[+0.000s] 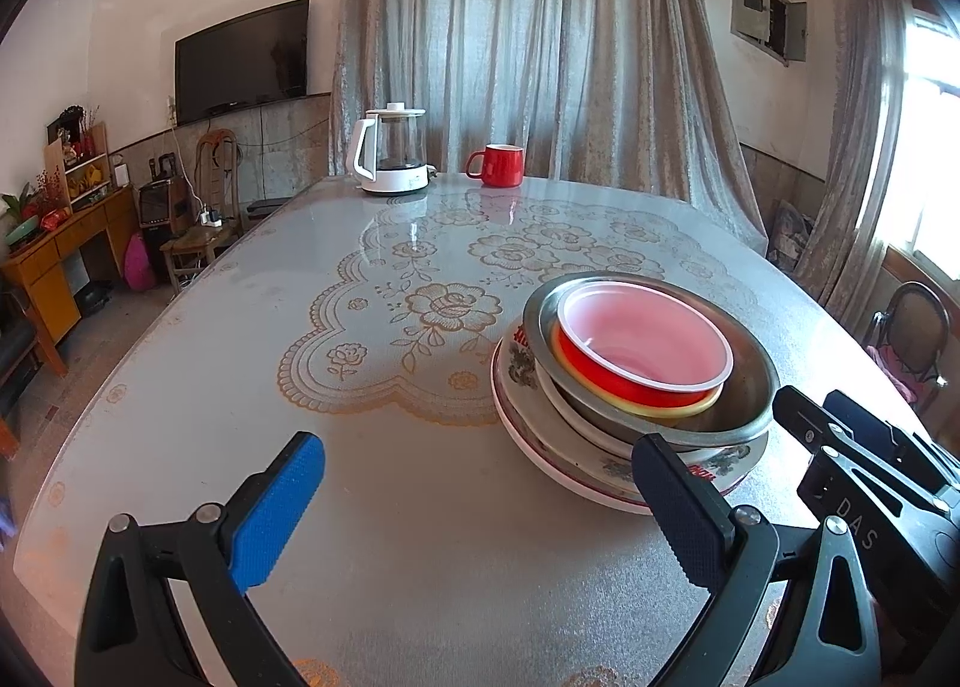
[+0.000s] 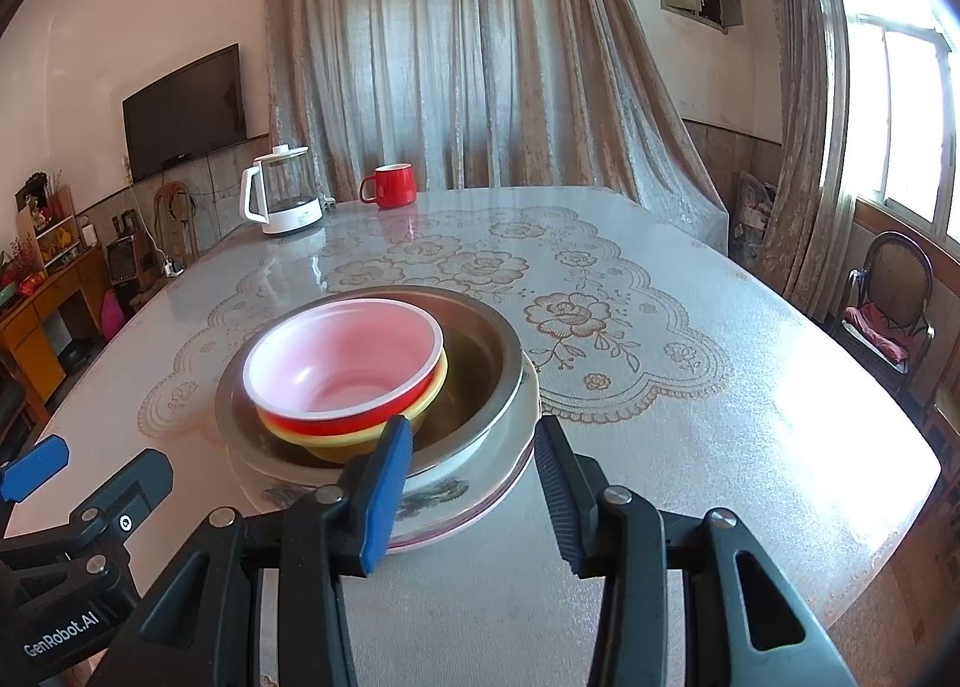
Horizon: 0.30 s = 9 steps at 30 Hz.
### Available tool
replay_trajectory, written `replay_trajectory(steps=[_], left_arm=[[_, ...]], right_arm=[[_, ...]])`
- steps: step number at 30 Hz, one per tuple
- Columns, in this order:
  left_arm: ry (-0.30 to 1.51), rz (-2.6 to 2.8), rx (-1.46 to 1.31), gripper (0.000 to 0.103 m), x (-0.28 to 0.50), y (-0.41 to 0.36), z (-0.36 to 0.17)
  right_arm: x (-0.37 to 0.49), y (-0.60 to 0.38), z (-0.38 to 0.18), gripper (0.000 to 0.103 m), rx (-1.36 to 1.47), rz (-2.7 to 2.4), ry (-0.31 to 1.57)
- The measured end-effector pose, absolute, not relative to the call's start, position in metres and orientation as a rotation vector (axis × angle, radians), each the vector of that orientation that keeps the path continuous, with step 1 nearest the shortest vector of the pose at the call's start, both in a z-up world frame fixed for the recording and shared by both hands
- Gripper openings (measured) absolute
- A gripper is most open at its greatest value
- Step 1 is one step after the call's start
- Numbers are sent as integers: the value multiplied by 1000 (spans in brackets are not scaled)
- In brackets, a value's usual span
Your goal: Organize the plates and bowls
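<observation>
Left to right: the left gripper (image 1: 480, 513), w/ one blue pad and one black, stands wide open over bare tabletop and holds nothing; its black pad sits just beside the stack's near-left edge. Stack location: on the lace-patterned, glass-topped table (image 1: 372, 537), near the front edge. Stack order, bottom up: white floral ceramic plates (image 1: 528, 417), a white ceramic bowl (image 1: 555, 394), a wide stainless-steel bowl (image 1: 744, 393), a yellow plastic bowl (image 1: 690, 408), then a red plastic bowl w/ pink interior (image 1: 645, 348). The right gripper (image 2: 474, 483) is partly open, jaws straddling the near rim of the plates and steel bowl; no pad presses on anything, so nothing is held. Risks: (1) the plastic bowls sit off-centre, tilted against the steel bowl's wall; a nudge or quick lift could tip them out. (2) Closing on one rim only gives an off-centre grip on a heavy, mixed stack; plates may slip or slide on the slick top. (3) The two grippers are close together; collision likely if both move at once. The red ceramic mug (image 2: 390, 186) and glass kettle w/ white base (image 2: 282, 192) stand well apart, no hazard.
</observation>
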<state>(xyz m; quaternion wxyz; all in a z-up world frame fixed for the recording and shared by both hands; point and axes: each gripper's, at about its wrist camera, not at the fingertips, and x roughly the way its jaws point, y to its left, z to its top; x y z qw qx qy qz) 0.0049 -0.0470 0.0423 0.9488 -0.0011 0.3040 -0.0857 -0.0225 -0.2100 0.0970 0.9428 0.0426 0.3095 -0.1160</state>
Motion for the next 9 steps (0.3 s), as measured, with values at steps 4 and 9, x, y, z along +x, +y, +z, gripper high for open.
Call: replay_trajectory(steps=[4,9], left_arm=[[602,-160,-1,103,4,-45,41],[617,-181,-25,103,6,-41,40]], right_arm=[[-22,-210,95,43,85,-235,636],[-21,-210,94,43,81,-234,641]])
